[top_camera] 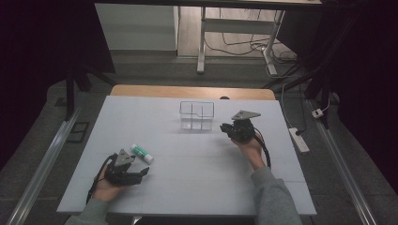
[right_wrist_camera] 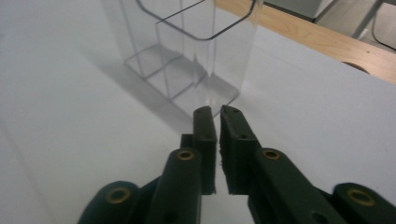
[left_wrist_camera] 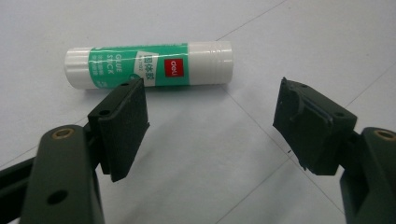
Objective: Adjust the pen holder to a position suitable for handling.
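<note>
Green-and-white plastic catches the eye first: a glue stick lies flat on the pale table top, near the front left corner. Its long axis, seen from the high view, runs from about 10 o'clock to 4 o'clock. The left gripper rests just beside it, with the stick at roughly 12 o'clock from the jaw tips, close but not touching. In the left gripper view the stick lies crosswise ahead of the claw, white cap end to the right, and the 2 jaws stand wide apart with nothing between them; one pad overlaps the stick's lower edge in the picture, though contact cannot be told.

Well apart, toward 2 o'clock on the table, stands a clear acrylic organizer with 3 compartments, as far as its thin walls can be read. The right gripper sits just to its right, pointing at it. In the right gripper view its jaws are nearly together, only a narrow slit between them, holding nothing, with the organizer's near corner straight ahead at 12 o'clock.

The left hand is plainly the nearer one to the stick. My guess is that a short push forward would bring the open claw across the barrel, which already lies square to the jaws.
</note>
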{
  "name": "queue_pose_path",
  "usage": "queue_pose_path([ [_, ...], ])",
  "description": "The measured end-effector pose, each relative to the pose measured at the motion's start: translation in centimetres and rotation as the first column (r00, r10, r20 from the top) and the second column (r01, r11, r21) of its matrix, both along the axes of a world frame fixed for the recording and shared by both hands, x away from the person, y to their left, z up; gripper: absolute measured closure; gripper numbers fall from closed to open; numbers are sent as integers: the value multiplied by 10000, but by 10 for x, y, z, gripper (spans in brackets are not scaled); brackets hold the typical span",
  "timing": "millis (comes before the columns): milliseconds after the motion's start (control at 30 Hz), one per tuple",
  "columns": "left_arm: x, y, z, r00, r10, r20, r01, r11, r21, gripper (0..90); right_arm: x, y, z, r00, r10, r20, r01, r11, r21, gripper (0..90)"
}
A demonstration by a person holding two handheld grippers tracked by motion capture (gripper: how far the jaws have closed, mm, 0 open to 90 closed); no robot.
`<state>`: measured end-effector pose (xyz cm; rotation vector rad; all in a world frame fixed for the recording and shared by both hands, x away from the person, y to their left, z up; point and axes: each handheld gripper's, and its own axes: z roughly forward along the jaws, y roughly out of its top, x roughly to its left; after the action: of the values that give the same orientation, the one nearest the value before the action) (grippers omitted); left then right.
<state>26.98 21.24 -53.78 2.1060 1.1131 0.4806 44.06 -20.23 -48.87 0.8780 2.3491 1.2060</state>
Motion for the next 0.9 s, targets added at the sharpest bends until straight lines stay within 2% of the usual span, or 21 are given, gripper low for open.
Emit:
queue_pose_path([
  [133, 0, 1, 1, 10000, 51, 58, -51, 10000, -83, 261, -12, -9, 2, 9999, 169, 25, -170, 9997, 165, 681],
  [200, 0, 1, 0, 10000, 16, 25, -15, 10000, -36, 261, -25, -18, 3, 9998, 149, 98, -150, 9998, 128, 614],
  [233, 0, 1, 0, 10000, -4, 18, 4, 10000, -30, 261, -25, -18, 3, 9998, 149, 98, -150, 9998, 128, 614],
  [267, 0, 0, 0, 10000, -20, 21, 20, 10000, -15, 261, -33, -25, 3, 9999, 102, 53, -103, 9997, 211, 565],
  [367, 0, 1, 1, 10000, -4, 33, 4, 10000, -49, 261, -42, -31, 3, 10000, 34, 30, -35, 9995, 319, 542],
  [400, 0, 1, 1, 10000, -16, 36, 16, 10000, -26, 261, -51, -36, 3, 9999, -18, 104, 15, 9995, 326, 519],
  [433, 0, 1, 1, 10000, -25, 38, 25, 10000, -11, 261, -51, -36, 3, 9999, -18, 104, 15, 9995, 326, 519],
  [567, 1, 2, 1, 9999, -78, 83, 79, 9999, -94, 261, -71, -44, 2, 9994, 134, 313, -146, 9991, 400, 472],
  [700, 2, 2, 1, 9999, -131, 70, 132, 9998, -131, 261, -90, -55, 0, 9989, 346, 314, -360, 9982, 473, 433],
  [800, 2, 2, 1, 9998, -166, 83, 167, 9997, -188, 261, -101, -62, -1, 9985, 307, 445, -321, 9990, 300, 409],
  [900, 1, 3, 2, 9998, -155, 105, 158, 9996, -228, 261, -111, -69, -4, 9984, 334, 458, -355, 9983, 460, 395],
])
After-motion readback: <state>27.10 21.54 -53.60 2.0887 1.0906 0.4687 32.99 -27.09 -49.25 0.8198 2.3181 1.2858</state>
